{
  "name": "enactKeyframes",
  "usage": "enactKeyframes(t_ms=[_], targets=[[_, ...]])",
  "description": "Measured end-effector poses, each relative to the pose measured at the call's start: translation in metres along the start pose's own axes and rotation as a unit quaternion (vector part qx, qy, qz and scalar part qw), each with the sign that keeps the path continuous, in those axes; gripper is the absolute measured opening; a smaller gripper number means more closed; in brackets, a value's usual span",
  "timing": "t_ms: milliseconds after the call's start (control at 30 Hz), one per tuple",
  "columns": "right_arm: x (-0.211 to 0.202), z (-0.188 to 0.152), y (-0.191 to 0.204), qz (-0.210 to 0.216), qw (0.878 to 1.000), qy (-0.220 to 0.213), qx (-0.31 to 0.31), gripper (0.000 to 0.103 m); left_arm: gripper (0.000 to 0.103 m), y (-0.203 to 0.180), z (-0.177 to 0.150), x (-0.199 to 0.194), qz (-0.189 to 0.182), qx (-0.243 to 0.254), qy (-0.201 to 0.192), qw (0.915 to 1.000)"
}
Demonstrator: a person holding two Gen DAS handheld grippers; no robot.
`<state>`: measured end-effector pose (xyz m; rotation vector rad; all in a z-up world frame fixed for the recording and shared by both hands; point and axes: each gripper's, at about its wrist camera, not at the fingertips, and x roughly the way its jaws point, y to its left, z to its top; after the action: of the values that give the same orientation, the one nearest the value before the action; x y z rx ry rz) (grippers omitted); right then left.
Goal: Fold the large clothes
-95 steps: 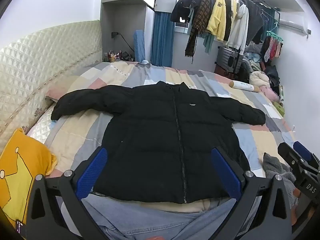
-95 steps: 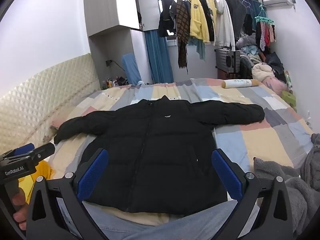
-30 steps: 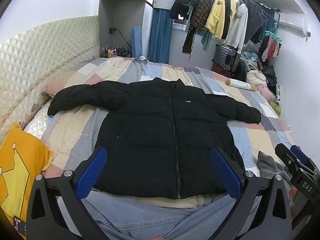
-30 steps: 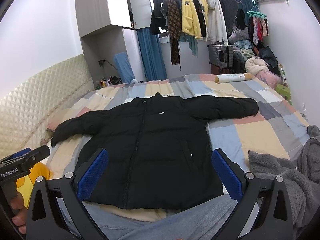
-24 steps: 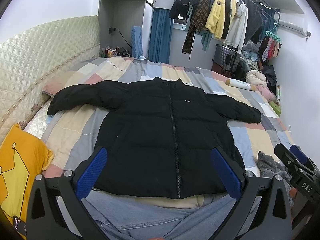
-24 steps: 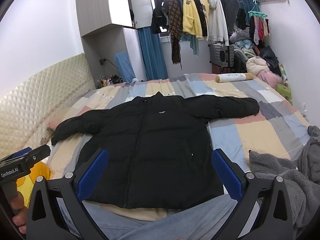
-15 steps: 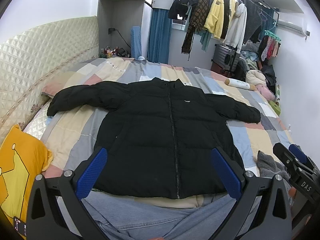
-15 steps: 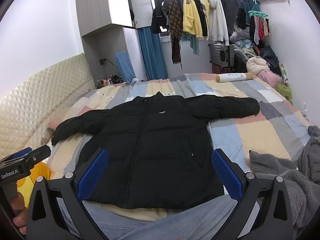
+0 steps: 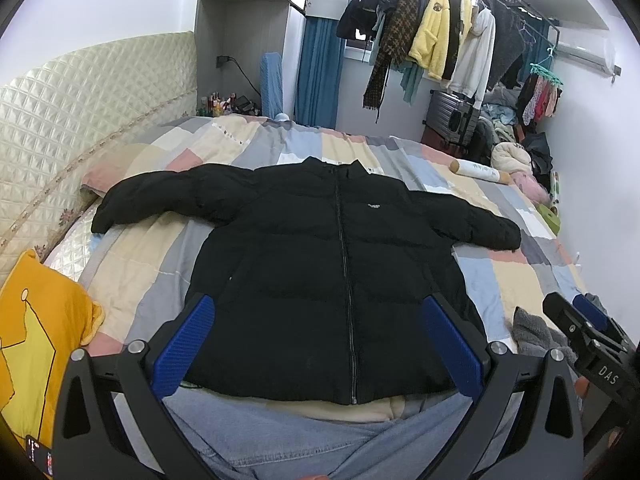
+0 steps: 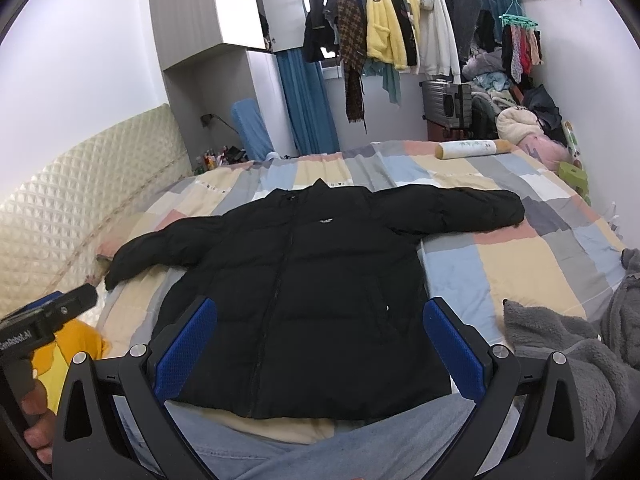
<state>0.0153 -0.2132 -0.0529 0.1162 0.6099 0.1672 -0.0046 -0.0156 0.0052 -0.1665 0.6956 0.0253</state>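
A black puffer jacket point(image 9: 340, 272) lies flat and zipped on the patchwork bed, both sleeves spread out to the sides; it also shows in the right wrist view point(image 10: 316, 292). My left gripper point(image 9: 318, 344) is open and empty, held above the jacket's hem. My right gripper point(image 10: 320, 344) is open and empty, also above the hem. Each gripper shows at the edge of the other's view. A cream garment point(image 9: 360, 410) and blue jeans point(image 9: 300, 440) lie under the hem.
A yellow pillow point(image 9: 32, 344) lies at the left. A grey fleece point(image 10: 568, 360) is heaped at the right. The quilted headboard point(image 9: 80, 120) runs along the left. A roll point(image 10: 472, 148) lies at the bed's far side. Clothes hang on a rack point(image 9: 440, 40).
Both grippers have risen and drawn back slightly, so the jacket sits a little lower and smaller in view. The jacket has not moved.
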Motion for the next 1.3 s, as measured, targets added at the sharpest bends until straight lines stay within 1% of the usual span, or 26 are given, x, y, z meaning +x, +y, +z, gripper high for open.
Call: enactKeyframes(t_ms=[100,233,433,500,567,633,767,833,933,1033,1133,1200,1300], targets=[[0.008,0.006,-0.006,-0.005,1.000,-0.001,0.002,0.103,0.103,-0.003,0.009,0.002,0.002,0.005,-0.010,0.9999],[0.024,0.017,-0.015,-0.017,1.000,0.000,0.006,0.103,0.103,-0.003,0.029,0.011,0.010,0.008,-0.022,0.9997],[0.043,0.035,-0.027,-0.031,0.999,-0.015,0.007,0.103,0.103,-0.003,0.057,0.035,0.001,0.022,-0.031,0.9993],[0.050,0.039,-0.029,-0.021,1.000,-0.022,0.009,0.103,0.103,-0.001,0.064,0.041,-0.005,0.027,-0.040,0.9988],[0.059,0.040,-0.031,-0.009,1.000,-0.019,0.013,0.103,0.103,0.001,0.071,0.053,-0.014,0.030,-0.044,0.9985],[0.070,0.041,-0.032,-0.013,1.000,-0.016,0.014,0.103,0.103,0.003,0.073,0.064,-0.022,0.029,-0.046,0.9983],[0.090,0.039,-0.034,-0.025,1.000,0.001,0.009,0.103,0.103,0.008,0.070,0.089,-0.002,0.036,-0.040,0.9986],[0.098,0.040,-0.038,-0.030,1.000,0.002,0.002,0.103,0.103,0.011,0.067,0.100,0.003,0.035,-0.033,0.9988],[0.104,0.045,-0.047,-0.043,0.999,-0.012,-0.007,0.103,0.103,0.014,0.066,0.115,-0.003,0.034,-0.023,0.9992],[0.113,0.057,-0.064,-0.037,0.999,-0.033,-0.008,0.103,0.103,0.021,0.065,0.129,-0.010,0.024,-0.016,0.9995],[0.123,0.071,-0.081,-0.053,0.997,-0.054,-0.019,0.103,0.103,0.028,0.062,0.142,-0.021,0.010,-0.011,0.9997],[0.136,0.083,-0.100,-0.056,0.997,-0.052,-0.018,0.103,0.103,0.033,0.059,0.155,-0.018,0.002,-0.003,0.9998],[0.153,0.097,-0.124,-0.077,0.995,-0.058,-0.022,0.103,0.103,0.038,0.056,0.170,-0.021,-0.007,0.008,0.9997]])
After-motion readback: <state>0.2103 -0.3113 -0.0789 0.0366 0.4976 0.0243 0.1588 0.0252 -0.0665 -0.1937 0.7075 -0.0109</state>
